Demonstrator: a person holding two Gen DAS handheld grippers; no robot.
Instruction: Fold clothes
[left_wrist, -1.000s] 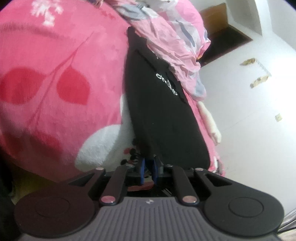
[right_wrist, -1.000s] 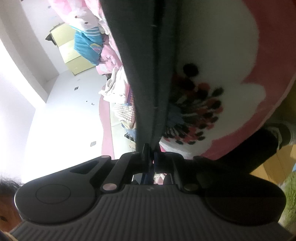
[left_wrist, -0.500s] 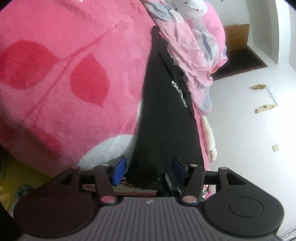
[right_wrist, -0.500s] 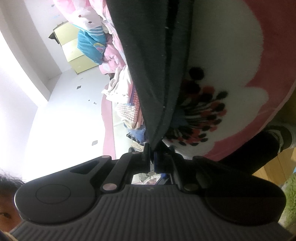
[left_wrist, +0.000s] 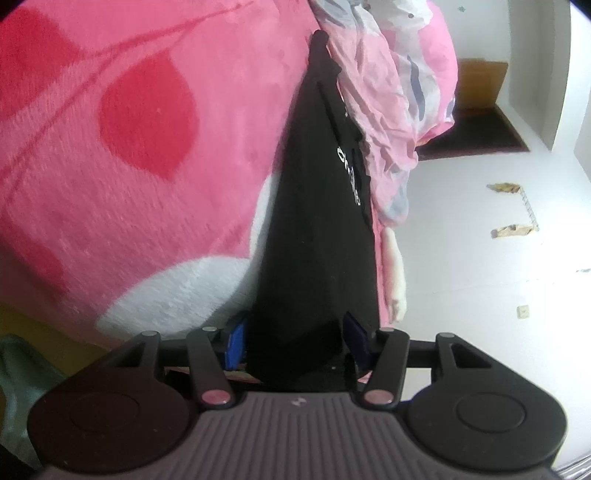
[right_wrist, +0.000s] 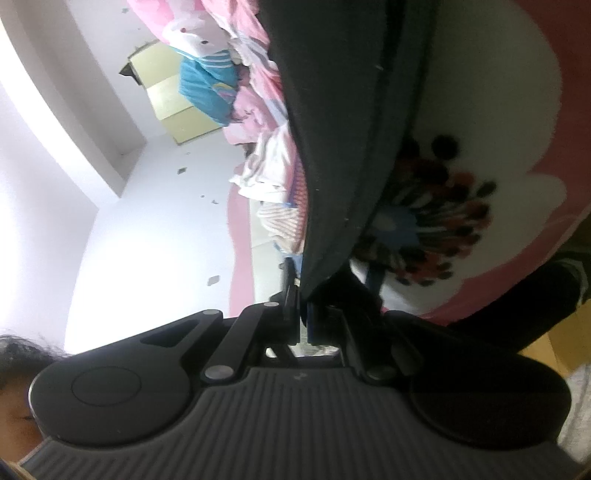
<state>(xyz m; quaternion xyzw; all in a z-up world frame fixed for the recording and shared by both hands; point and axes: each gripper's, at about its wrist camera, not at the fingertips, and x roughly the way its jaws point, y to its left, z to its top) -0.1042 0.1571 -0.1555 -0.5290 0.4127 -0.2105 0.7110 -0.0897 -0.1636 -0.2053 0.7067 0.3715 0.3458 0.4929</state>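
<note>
left tongs (left_wrist: 293, 343) spread wide, black garment (left_wrist: 317, 229) hem lying loose between blue pads (left_wrist: 234, 343), not pinched. right tongs (right_wrist: 303, 317) clamped on garment edge. beyond, stretched long across pink floral blanket (left_wrist: 129, 166) on bed, rumpled quilt (left_wrist: 391, 92) alongside.
</note>
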